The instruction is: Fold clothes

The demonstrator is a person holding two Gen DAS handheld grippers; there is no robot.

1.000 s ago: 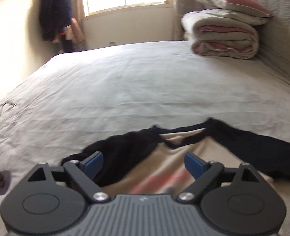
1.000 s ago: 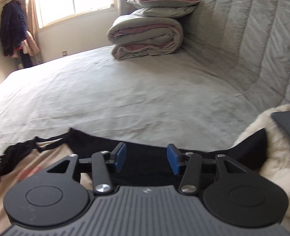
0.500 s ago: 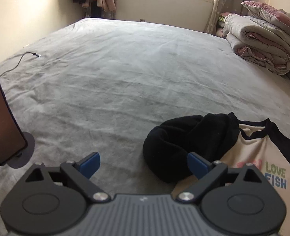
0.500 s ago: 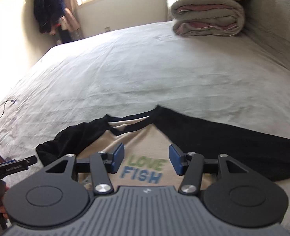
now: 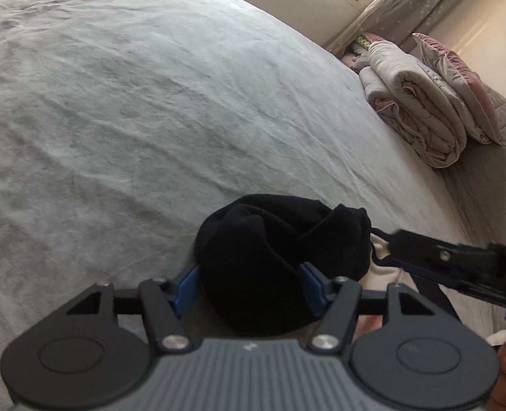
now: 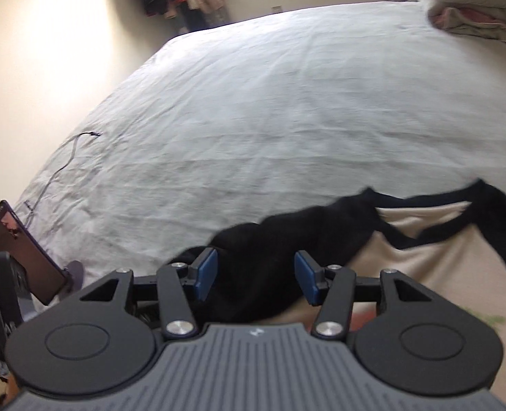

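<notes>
My left hand-held gripper (image 5: 249,286) has just been closing, and the bunched black sleeve (image 5: 280,260) of the beige shirt (image 6: 434,257) now sits between its blue pads, both against the cloth. My right hand-held gripper (image 6: 256,275) hangs over the same sleeve, pads apart. The shirt lies on the grey bed (image 5: 150,102); folded quilts (image 5: 421,109) sit at two o'clock.

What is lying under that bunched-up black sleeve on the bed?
The bunched black sleeve rests partly on the grey bedsheet and partly on the shirt's cream body. Whatever lies directly beneath the bunch, sheet or cream fabric, is covered and cannot be seen.
</notes>
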